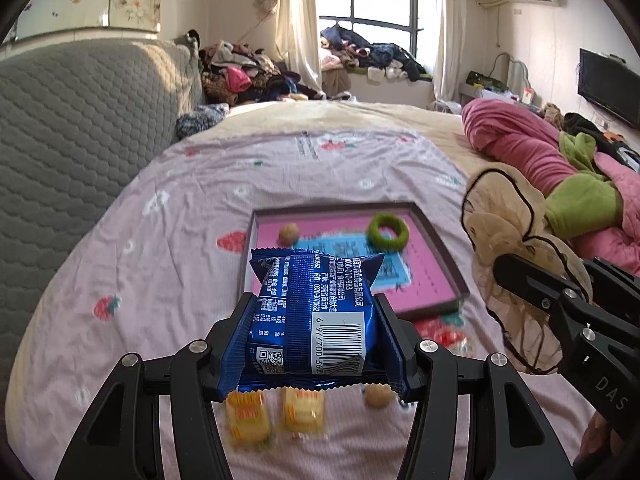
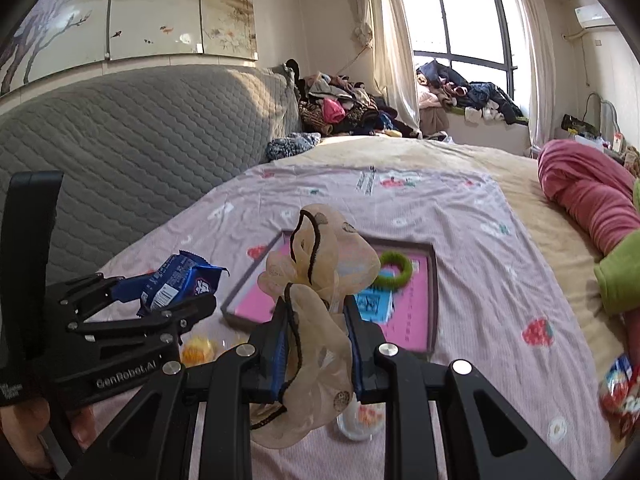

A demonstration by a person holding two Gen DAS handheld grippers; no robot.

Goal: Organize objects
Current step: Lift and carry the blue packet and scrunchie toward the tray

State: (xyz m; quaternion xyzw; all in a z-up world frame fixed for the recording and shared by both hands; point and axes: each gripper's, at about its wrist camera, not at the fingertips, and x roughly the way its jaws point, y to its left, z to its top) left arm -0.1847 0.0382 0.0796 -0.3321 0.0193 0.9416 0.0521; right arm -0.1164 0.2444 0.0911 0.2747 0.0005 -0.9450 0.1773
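Pink strawberry-print bedding (image 1: 168, 240) filled both views. Low in the left wrist frame, the left gripper (image 1: 316, 320) was clamped on a blue snack packet (image 1: 316, 312), with 2 yellow wrapped sweets (image 1: 276, 412) beneath. Low and central in the right wrist frame, the right gripper (image 2: 316, 332) pinched a beige organza scrunchie (image 2: 320, 280). Farther up sat a pink-lined tray (image 1: 432, 280) holding a green ring (image 1: 388, 231) and a small tan ball (image 1: 289, 234).

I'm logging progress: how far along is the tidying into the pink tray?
Done: a fuzzy green ring and a small tan ball already lie in the grey-rimmed pink tray. In hand: the left gripper clamps a blue foil snack packet; the right gripper clamps a sheer beige scrunchie. Left: two yellow wrapped candies and another tan ball on the bedsheet.
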